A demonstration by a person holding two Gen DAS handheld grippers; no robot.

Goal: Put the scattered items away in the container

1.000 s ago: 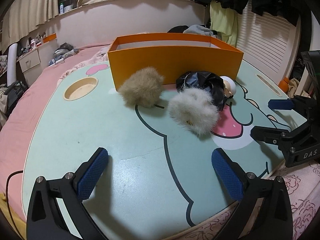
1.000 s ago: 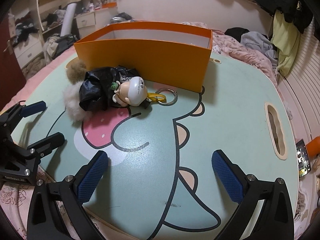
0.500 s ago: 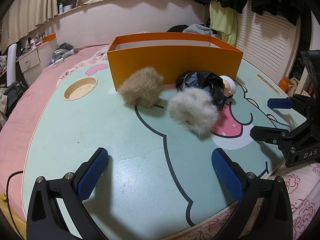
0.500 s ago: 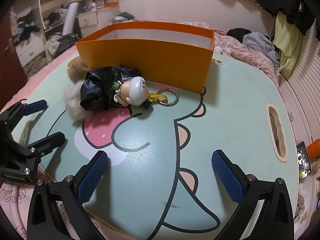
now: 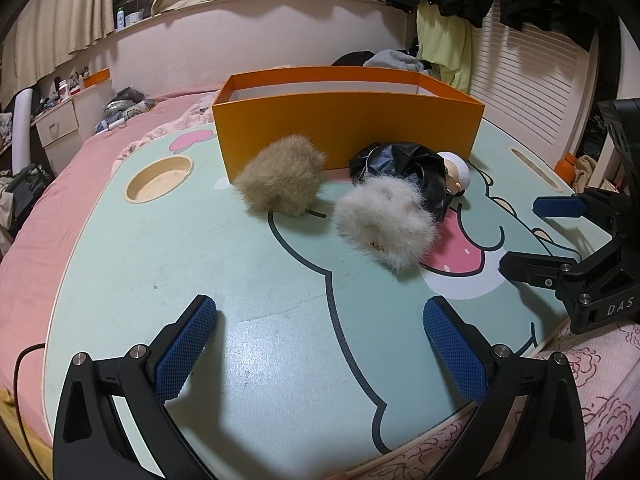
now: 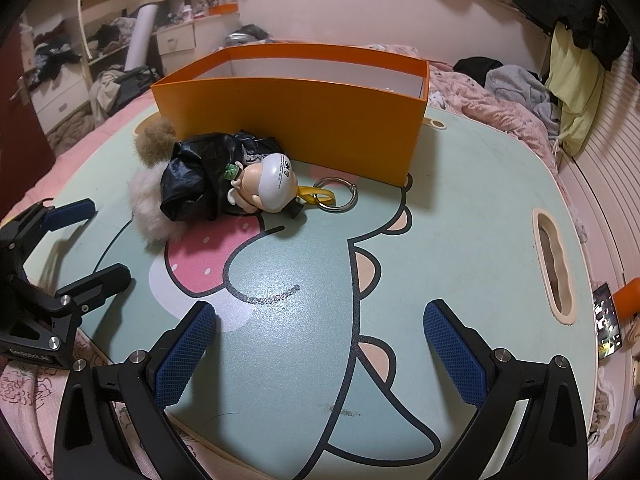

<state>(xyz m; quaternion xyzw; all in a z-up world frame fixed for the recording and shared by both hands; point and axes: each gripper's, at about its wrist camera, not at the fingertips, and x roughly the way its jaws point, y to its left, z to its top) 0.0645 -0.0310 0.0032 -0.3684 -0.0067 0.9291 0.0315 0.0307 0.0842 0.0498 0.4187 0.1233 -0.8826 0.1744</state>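
Almost nothing changing over the last second: left gripper [image 5: 320, 344] and right gripper [image 6: 320, 344] still hovering low, jaws wide apart, both empty. Tan pom-pom [image 5: 280, 178], white pom-pom [image 5: 386, 226], black bag [image 6: 200, 174], doll keychain [image 6: 268, 188] lying ahead, outside orange box [image 5: 348, 136]; tidying not starting yet

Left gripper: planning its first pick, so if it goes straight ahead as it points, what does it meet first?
Probably the tan fluffy pom-pom or the white fluffy pom-pom; its centre line runs between them, so depth is unclear.
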